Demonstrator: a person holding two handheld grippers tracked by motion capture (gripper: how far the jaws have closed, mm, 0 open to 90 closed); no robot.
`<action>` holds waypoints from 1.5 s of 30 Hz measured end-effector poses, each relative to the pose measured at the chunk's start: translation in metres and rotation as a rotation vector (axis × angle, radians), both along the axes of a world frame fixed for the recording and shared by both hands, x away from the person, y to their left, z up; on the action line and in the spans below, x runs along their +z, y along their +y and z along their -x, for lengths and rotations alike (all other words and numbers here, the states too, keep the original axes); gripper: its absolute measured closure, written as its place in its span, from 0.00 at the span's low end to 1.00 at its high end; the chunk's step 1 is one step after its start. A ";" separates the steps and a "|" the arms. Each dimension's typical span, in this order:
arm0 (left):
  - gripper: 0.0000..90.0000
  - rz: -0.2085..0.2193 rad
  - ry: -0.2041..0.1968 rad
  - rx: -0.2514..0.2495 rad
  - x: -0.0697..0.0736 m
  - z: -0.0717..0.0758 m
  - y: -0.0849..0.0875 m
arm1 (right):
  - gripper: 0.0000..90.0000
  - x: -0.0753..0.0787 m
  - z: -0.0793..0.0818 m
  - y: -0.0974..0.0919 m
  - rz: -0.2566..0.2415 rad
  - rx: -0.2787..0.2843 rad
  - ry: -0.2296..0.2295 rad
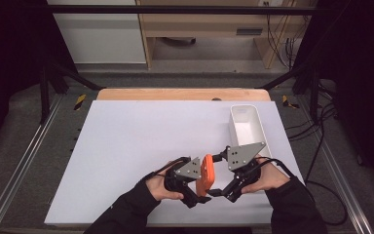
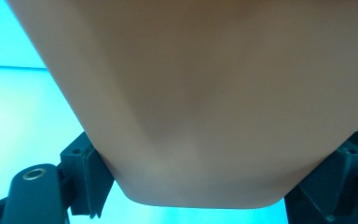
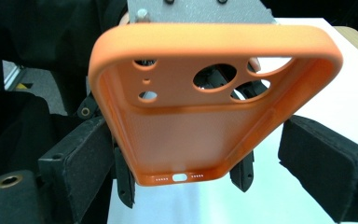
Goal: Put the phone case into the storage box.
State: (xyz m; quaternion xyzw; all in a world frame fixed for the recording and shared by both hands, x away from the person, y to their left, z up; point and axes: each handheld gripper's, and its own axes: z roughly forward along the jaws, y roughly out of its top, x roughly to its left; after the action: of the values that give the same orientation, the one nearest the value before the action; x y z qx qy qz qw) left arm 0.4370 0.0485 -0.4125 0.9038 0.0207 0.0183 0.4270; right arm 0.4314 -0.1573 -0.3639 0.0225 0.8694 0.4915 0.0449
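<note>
Two dark-sleeved forearms came in from the six o'clock edge of the high view, each hand carrying a set of tongs. Left tongs (image 1: 195, 192) sat at about seven o'clock of the orange phone case (image 1: 206, 174), clenched on it: in the left gripper view the case's smooth back (image 2: 214, 107) was wedged between the two black jaws, its rounded end pressing on both pads. Held upright on its edge above the white counter (image 1: 126, 146), the case stood between the two tools, near the counter's six o'clock edge.

Right tongs (image 1: 219, 173) came at the case from its four o'clock side. In the right gripper view the hollow inside of the case (image 3: 196, 130), with its camera cut-outs toward twelve o'clock and its port slot toward six, hung between the padded jaws. The pad at nine o'clock lay against the case's rim, while the pad at three o'clock stood just clear of it, so these tongs were partly closed round the case but not yet gripping it.

Farther off, at about one o'clock from the case, a white bin (image 1: 260, 134) lay on the counter near its right edge.
</note>
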 end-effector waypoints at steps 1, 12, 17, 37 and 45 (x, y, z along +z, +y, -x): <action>0.17 0.002 0.000 0.000 -0.001 0.000 0.000 | 0.13 0.000 0.000 0.000 0.000 0.002 0.001; 0.17 0.000 0.002 -0.012 -0.003 0.002 -0.002 | 0.16 -0.001 -0.001 0.001 -0.009 0.025 0.016; 0.17 0.002 0.001 -0.017 -0.003 0.002 -0.002 | 0.16 -0.001 -0.001 0.002 -0.007 0.033 0.020; 0.17 -0.012 -0.001 -0.008 -0.006 0.003 -0.001 | 0.18 -0.003 -0.002 0.003 0.005 0.040 0.026; 0.17 -0.024 0.003 0.002 -0.005 0.003 -0.001 | 0.18 -0.004 -0.002 0.003 0.008 0.038 0.029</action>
State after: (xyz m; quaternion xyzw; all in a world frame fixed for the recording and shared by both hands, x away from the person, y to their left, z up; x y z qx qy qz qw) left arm 0.4340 0.0476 -0.4179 0.9090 0.0218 0.0175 0.4159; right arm 0.4337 -0.1542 -0.3675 0.0127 0.8723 0.4882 0.0229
